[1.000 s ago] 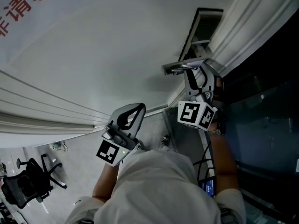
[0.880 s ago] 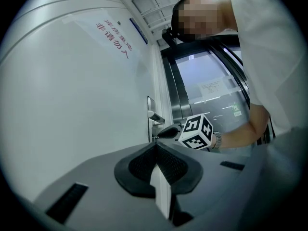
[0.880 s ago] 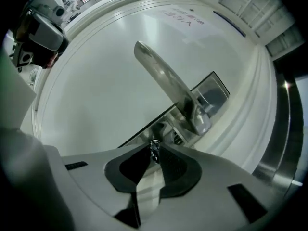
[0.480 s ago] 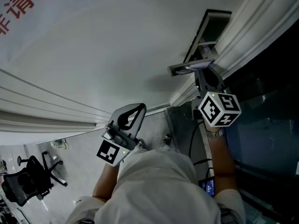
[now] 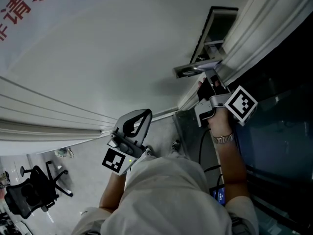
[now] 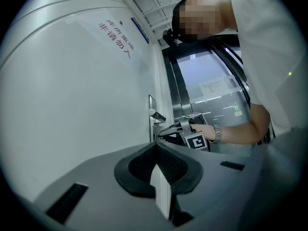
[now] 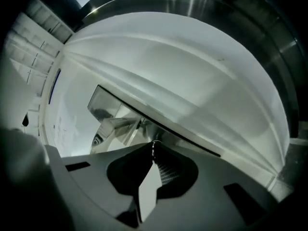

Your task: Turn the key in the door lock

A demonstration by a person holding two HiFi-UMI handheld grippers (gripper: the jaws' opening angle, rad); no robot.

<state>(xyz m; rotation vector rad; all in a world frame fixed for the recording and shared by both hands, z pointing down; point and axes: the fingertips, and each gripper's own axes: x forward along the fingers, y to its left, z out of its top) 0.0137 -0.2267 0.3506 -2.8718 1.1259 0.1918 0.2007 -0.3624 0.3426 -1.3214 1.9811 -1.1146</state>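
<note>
Overhead, the head view looks down a white door [image 5: 122,48] with red characters [image 5: 24,6] in one corner and a silver lever handle [image 5: 193,70] jutting from the lock plate [image 5: 215,31] near the door's edge. The right gripper [image 5: 202,84] reaches to the door just under that handle. Its marker cube [image 5: 242,104] sits above a wrist wearing a metal watch [image 5: 224,138], and its dark fingers [image 5: 205,91] hide the key from this angle. The left gripper [image 5: 146,113] hangs well apart from the lock and touches nothing. An office chair [image 5: 29,195] stands on the floor far below. From the left gripper view, the left gripper [image 6: 155,150] has its fingers [image 6: 171,165] clenched tip to tip with nothing between them. Beyond them the right gripper [image 6: 158,137] meets the door just beneath the lever handle [image 6: 156,114]. From the right gripper view, the right gripper [image 7: 153,146] has just been closing its fingers [image 7: 168,172]. They now pinch the small metal key [image 7: 153,149] at their very tips, and the key sits against the lock plate [image 7: 103,105] just beside the lever handle [image 7: 118,126].
</note>
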